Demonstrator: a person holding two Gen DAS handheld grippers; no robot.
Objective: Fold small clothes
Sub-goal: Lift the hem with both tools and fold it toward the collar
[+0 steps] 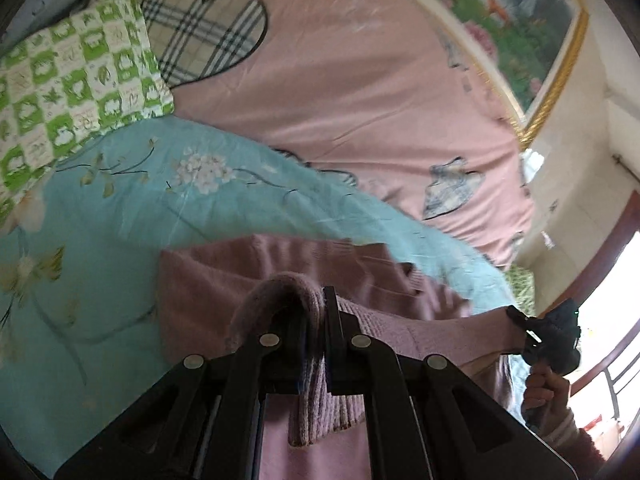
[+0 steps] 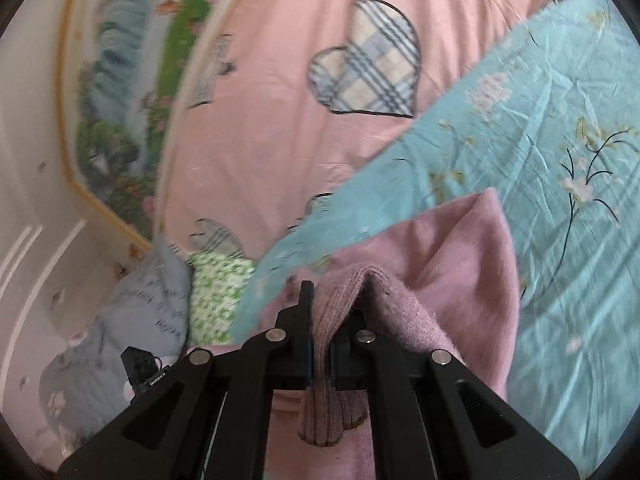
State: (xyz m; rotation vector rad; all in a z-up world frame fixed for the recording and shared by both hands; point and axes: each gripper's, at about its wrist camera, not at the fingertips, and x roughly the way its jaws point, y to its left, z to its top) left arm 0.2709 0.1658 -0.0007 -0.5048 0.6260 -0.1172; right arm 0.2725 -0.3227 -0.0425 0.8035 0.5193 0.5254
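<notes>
Left wrist view: my left gripper [image 1: 316,320] is clenched on a ribbed edge of the pink knit sweater [image 1: 248,276], which bunches up over the fingertips at lower centre and hangs down between the jaws toward the bottom of the frame. The rest of the sweater spreads behind the claw onto the teal floral quilt [image 1: 100,216], which fills the left and centre. At the right edge I see my right gripper [image 1: 524,330] pinching the same sweater, the knit stretched between the two.

In the right wrist view, the right gripper [image 2: 320,312] is clamped on a ribbed fold of the sweater [image 2: 452,248]; the fabric rises just ahead of the fingertips and drapes to the right over the quilt [image 2: 540,140]. The pink bedsheet [image 2: 256,132] with plaid hearts fills the upper centre.
</notes>
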